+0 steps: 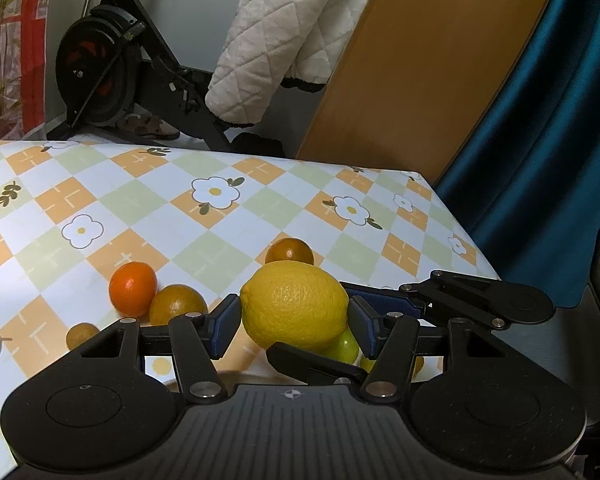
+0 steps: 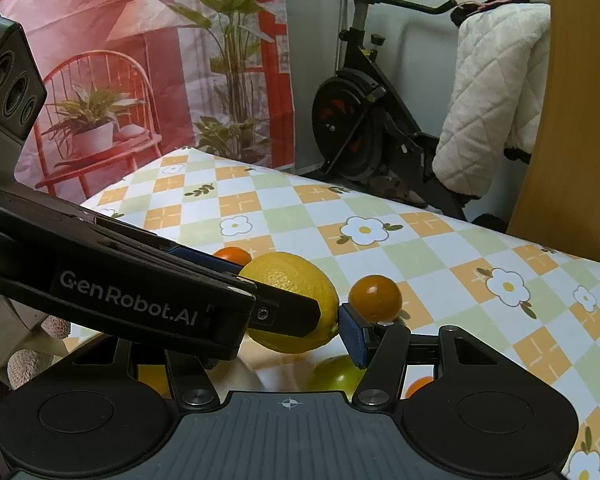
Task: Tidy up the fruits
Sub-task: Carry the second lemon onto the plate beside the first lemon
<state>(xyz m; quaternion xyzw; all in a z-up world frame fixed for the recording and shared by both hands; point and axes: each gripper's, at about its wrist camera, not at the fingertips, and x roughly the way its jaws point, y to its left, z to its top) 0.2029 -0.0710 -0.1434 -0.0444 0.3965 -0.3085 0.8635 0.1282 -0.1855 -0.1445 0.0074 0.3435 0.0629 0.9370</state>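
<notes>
Above the table [image 1: 100, 200], in the left wrist view, the left gripper [image 1: 294, 320] clamps a lemon [image 1: 296, 308] between its blue pads, one on each flank, so the fruit rides clear of the cloth. The right gripper's fingers cross just behind and beneath it. A lime [image 1: 346, 346] peeks out below, and three oranges [image 1: 132, 288] lie loose on the cloth, apparently still to be sorted.

From the right wrist view, the right gripper [image 2: 332, 320] has one pad touching the lemon's tip; the left tool hides its other finger, so whether it grips I cannot tell. Both tools seem to share the one fruit.
</notes>
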